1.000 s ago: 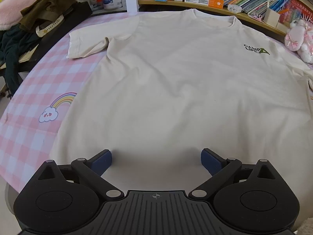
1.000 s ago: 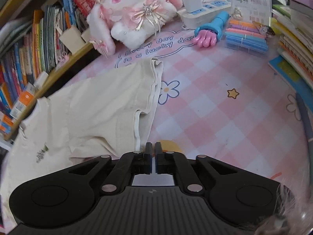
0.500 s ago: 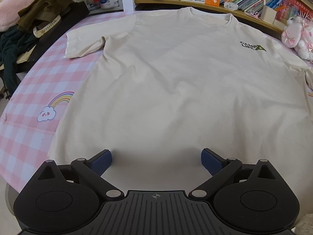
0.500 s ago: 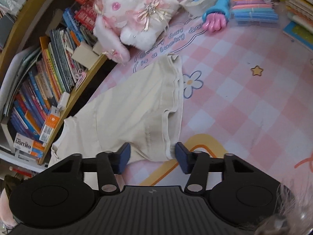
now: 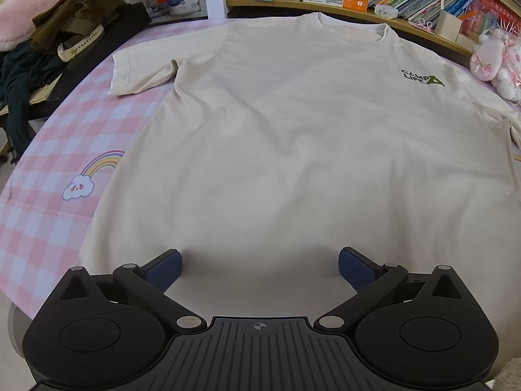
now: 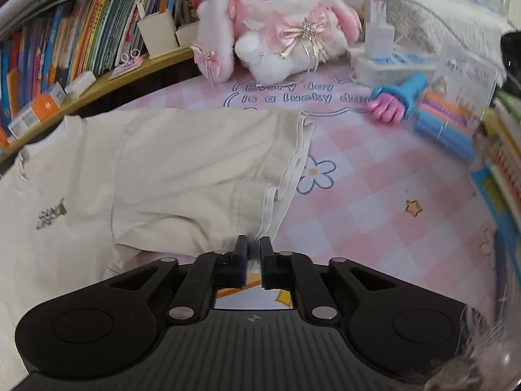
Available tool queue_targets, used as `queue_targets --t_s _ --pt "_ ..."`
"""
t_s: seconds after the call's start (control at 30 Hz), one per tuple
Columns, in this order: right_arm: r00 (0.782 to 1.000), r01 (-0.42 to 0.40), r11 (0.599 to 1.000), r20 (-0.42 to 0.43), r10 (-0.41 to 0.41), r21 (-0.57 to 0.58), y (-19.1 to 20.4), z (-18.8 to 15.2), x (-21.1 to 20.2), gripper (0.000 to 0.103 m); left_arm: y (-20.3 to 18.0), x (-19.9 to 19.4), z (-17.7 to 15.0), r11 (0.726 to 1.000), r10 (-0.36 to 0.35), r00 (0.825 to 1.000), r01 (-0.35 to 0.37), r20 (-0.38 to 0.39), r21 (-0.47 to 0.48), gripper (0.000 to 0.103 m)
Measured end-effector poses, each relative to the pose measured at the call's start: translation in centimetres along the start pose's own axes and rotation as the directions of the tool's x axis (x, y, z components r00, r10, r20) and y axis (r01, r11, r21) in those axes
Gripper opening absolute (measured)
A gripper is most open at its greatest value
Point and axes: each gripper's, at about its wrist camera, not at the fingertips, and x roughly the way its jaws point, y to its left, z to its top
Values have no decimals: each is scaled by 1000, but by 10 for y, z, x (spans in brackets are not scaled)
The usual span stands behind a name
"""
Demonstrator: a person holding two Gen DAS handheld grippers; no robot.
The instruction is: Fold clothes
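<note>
The table [image 5: 49,176], covered in pink-and-white check, carries a cream T-shirt [image 5: 286,137] spread flat, front up, collar toward the bookshelf [image 5: 374,9]. The shelf, packed with upright books, borders the far edge. Dark clothing [image 5: 65,16] is heaped at the far left. A pink-and-white plush rabbit [image 6: 273,26] sits beyond the shirt's right sleeve [image 6: 208,176], with a white power strip [image 6: 390,62] and a blue-and-pink hand-shaped toy [image 6: 397,101] further right. The shirt's chest print reads "CAMP LIFE"; the table cover reads "Every day is a lucky day".

The left gripper [image 5: 259,265] hovers spread wide over the hem, empty. The right gripper [image 6: 253,250], jaws just closing, pinches the sleeve's lower corner.
</note>
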Motion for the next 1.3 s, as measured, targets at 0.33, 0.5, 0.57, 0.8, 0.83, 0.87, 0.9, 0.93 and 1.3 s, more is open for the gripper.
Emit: queue_targets --t_s 0.33,0.5,0.57,0.8,0.83,0.87,0.9,0.93,1.3 --pt "994 -40 997 99 46 -70 21 -41 -46 64 0 1 -1 1000 8 1000 -7 21 -13 103" --pt "986 -102 979 110 122 -175 52 -71 -70 74 -3 2 0 999 22 999 -21 34 -34 103" --pt "984 -113 971 112 139 -213 63 -83 -79 77 -3 2 -1 999 26 999 -25 40 -39 103" --pt "984 -136 960 79 160 -244 80 -116 -89 87 -1 2 2 998 29 999 -28 25 -48 103" --pt "985 -131 958 74 155 -254 82 -119 -89 88 -1 1 2 998 31 999 -30 31 -50 103" --pt "986 -126 956 69 149 -264 84 -122 -89 89 -1 0 3 998 33 999 -32 36 -51 103" --pt "987 -121 954 67 144 -273 86 -124 -89 91 -1 -1 3 998 34 998 -31 44 -53 103" --pt "988 -114 954 72 139 -278 86 -126 -89 95 0 -3 4 998 29 998 -26 54 -54 103" --pt "994 -65 962 70 87 -264 102 -137 -91 100 29 -5 26 998 -21 992 27 120 -53 103"
